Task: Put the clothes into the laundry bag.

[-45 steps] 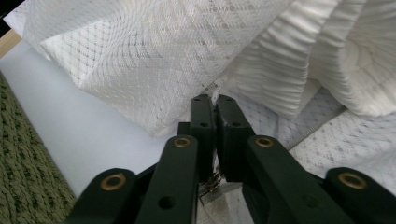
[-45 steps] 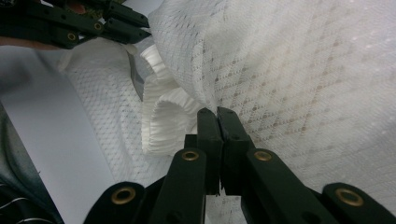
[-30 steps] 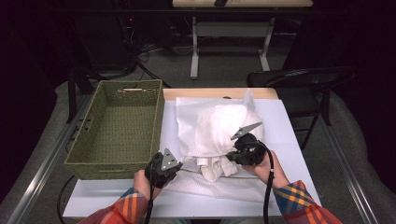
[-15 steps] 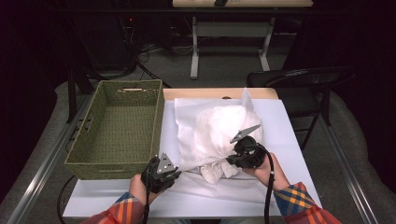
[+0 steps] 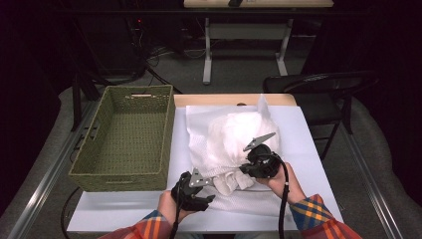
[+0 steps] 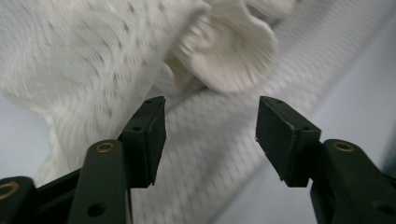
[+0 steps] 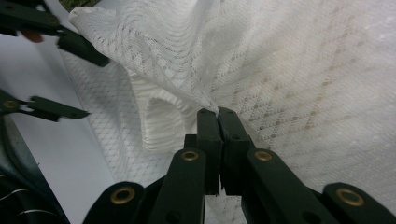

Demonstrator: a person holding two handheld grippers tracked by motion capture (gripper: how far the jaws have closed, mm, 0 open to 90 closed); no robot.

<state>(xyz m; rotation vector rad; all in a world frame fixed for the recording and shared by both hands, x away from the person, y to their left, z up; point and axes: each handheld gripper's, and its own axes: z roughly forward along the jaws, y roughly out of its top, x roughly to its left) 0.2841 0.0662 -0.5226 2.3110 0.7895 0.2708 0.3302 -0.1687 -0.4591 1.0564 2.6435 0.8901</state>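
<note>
Just ahead of the left hand-held gripper [image 6: 210, 126] (jaws lately spreading, nothing between), the white mesh garment [image 6: 93, 60], pinched by the right hand-held gripper [image 7: 218, 112].

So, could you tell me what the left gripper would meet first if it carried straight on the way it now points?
Most likely the white mesh garment. The left gripper, whose jaws have just been opening with nothing between them, points at the mesh lying flat on the table, with the garment's ribbed cuff just beyond. Depth is hard to judge.
</note>
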